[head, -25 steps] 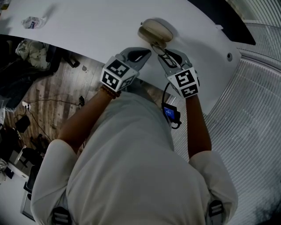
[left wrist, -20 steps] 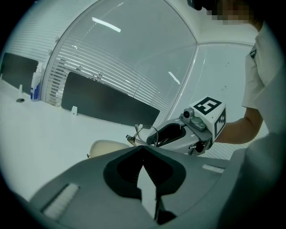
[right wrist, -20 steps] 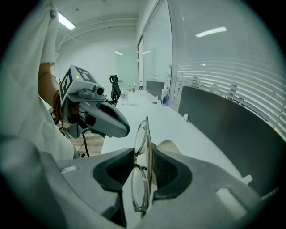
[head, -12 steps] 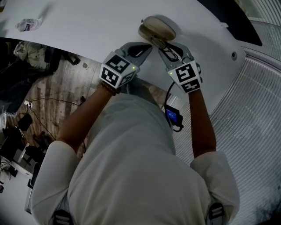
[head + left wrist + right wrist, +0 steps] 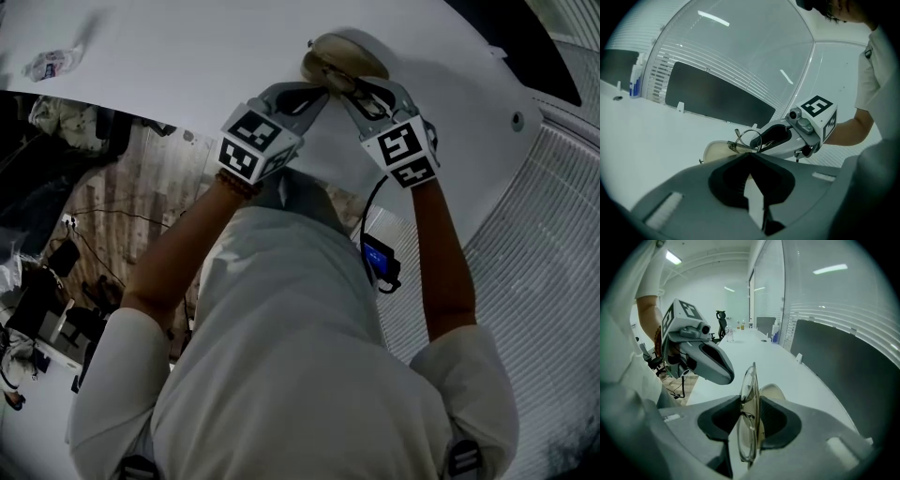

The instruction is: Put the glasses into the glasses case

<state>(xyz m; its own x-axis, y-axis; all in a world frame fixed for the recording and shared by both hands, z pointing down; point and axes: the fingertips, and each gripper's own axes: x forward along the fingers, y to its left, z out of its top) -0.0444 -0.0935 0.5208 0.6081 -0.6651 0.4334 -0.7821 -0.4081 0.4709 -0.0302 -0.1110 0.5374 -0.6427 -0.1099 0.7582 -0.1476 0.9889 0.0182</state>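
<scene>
A beige glasses case (image 5: 339, 56) lies on the white table (image 5: 187, 56) and seems to lie open. It also shows in the left gripper view as a pale shell (image 5: 714, 151). My right gripper (image 5: 354, 92) is shut on the folded glasses (image 5: 366, 96), which are at the case's near edge. In the right gripper view the glasses (image 5: 750, 420) stand on edge between the pads of the right gripper (image 5: 751, 404), with the case (image 5: 774, 393) just behind. My left gripper (image 5: 314, 94) is beside the case with its tips together, holding nothing (image 5: 749, 157).
The table's curved front edge (image 5: 197, 129) runs just under both grippers. A crumpled clear packet (image 5: 44, 64) lies at the far left and a round port (image 5: 517, 120) at the right. A dark panel (image 5: 717, 101) stands behind the table, with a spray bottle (image 5: 635, 80) at its end.
Both grippers have moved forward and down toward the case. The glasses, still held by the right gripper, now reach the case's near edge.
</scene>
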